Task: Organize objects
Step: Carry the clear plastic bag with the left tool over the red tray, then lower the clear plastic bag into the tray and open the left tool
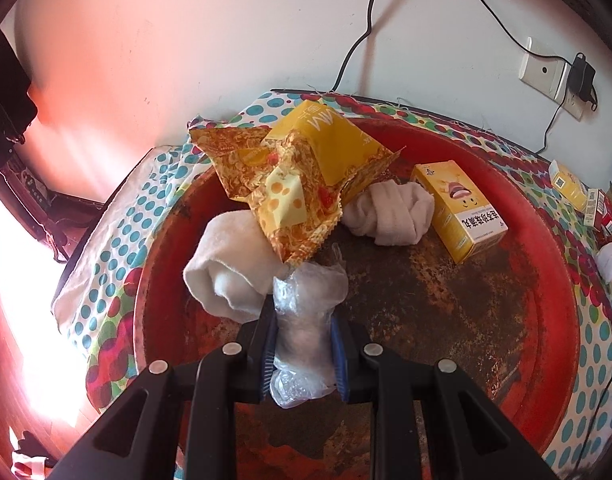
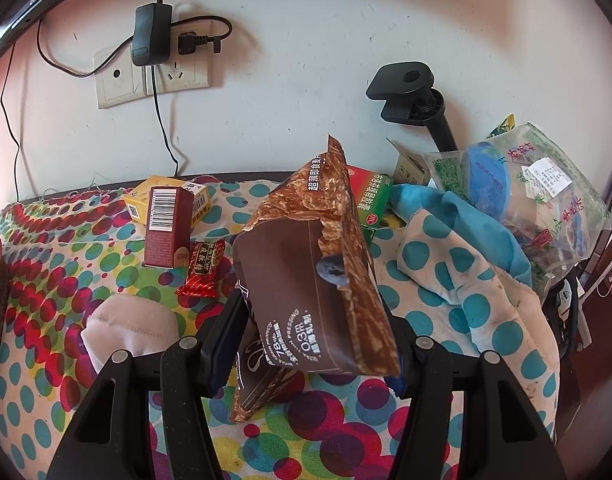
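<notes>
My left gripper point(image 1: 304, 340) is shut on a clear plastic bag bundle point(image 1: 306, 320) and holds it over the round red tray point(image 1: 545, 280). In the tray lie a yellow snack bag point(image 1: 302, 168), two rolled white cloths point(image 1: 226, 272) point(image 1: 389, 216) and a yellow carton point(image 1: 461, 212). My right gripper point(image 2: 309, 344) is shut on a brown snack bag point(image 2: 306, 280) and holds it upright above the dotted tablecloth point(image 2: 46, 280).
On the cloth in the right wrist view are a dark red box point(image 2: 166, 228), a yellow box point(image 2: 162, 196), a red candy wrapper point(image 2: 202, 268), a white sock point(image 2: 130, 332), a green box point(image 2: 373, 204) and a clear bag of items point(image 2: 525, 204). Cables and sockets point(image 2: 154, 68) are on the wall.
</notes>
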Demonstrator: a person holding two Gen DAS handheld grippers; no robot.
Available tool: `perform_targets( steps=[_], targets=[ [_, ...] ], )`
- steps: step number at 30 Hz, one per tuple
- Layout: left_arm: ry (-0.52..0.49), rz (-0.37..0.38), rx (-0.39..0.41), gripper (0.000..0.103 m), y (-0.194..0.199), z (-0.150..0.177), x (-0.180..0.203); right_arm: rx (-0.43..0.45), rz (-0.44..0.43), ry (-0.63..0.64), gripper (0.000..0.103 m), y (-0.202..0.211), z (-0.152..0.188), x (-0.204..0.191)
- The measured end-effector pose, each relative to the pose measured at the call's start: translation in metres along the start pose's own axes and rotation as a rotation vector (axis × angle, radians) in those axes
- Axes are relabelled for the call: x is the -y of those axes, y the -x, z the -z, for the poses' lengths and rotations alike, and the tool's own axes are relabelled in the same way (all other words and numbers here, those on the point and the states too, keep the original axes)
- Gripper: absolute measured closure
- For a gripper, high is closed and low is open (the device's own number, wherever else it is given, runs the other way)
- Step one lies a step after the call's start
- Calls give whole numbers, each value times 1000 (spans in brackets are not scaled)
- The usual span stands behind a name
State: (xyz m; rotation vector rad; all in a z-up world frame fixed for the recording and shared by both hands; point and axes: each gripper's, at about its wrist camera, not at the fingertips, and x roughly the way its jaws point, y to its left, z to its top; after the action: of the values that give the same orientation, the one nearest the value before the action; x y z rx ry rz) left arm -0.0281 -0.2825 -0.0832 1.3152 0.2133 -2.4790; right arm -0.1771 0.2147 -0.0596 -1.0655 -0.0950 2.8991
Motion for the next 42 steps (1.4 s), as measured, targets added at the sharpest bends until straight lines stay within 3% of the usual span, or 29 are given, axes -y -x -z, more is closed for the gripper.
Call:
perform_targets(
  steps=[9,17,23,28,34,39,42],
  targets=[
    [25,34,7,72,7,9,-12,-1,4,-2,46,0,0,-1],
    [0,13,38,49,22,18,-10,-2,6,-1,46,0,0,-2],
    [71,5,119,49,53,23,-16,-1,9,-3,46,0,0,-1],
    [24,12,198,48,73,16,23,1,21,8,46,1,-1,-3],
    [-28,98,225,48,71,11,78,1,44,25,46,1,-2,-7],
    [-75,101,240,48,64,19,90,4,65,44,46,2,-1,-12],
    [-39,98,232,48,56,20,83,22,91,32,46,5,-1,-10]
  ],
)
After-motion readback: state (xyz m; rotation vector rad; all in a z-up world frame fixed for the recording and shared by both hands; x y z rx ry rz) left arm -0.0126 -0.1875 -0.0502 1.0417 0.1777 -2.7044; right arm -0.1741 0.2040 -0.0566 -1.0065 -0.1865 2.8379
